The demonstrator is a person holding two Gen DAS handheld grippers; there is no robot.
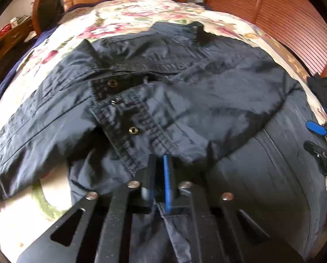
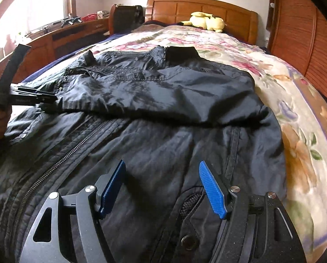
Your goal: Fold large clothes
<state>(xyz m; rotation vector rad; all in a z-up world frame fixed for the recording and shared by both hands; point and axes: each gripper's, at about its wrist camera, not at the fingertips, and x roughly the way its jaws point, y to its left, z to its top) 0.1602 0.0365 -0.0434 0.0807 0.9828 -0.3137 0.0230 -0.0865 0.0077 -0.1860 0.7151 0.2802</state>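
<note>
A dark navy jacket (image 1: 207, 92) lies spread on the bed, one sleeve folded across its chest and the collar at the far end. My left gripper (image 1: 161, 175) is shut on a fold of the jacket's near edge, and a strip of cloth runs between its pads. The right wrist view shows that left gripper (image 2: 50, 98) at the far left, pinching the jacket (image 2: 163, 92) beside a hand. My right gripper (image 2: 163, 186) stands open just above the jacket's lower front, right of the zip, with nothing between its blue pads (image 2: 211, 188). The right gripper (image 1: 313, 137) also shows at the left wrist view's right edge.
The jacket lies on a floral bedspread (image 2: 284, 100). A wooden headboard (image 2: 203, 8) with a yellow plush toy (image 2: 207, 22) stands at the far end. A slatted wooden wardrobe (image 2: 299, 22) runs along the right, and a desk (image 2: 60, 32) and a chair (image 2: 124, 15) stand on the left.
</note>
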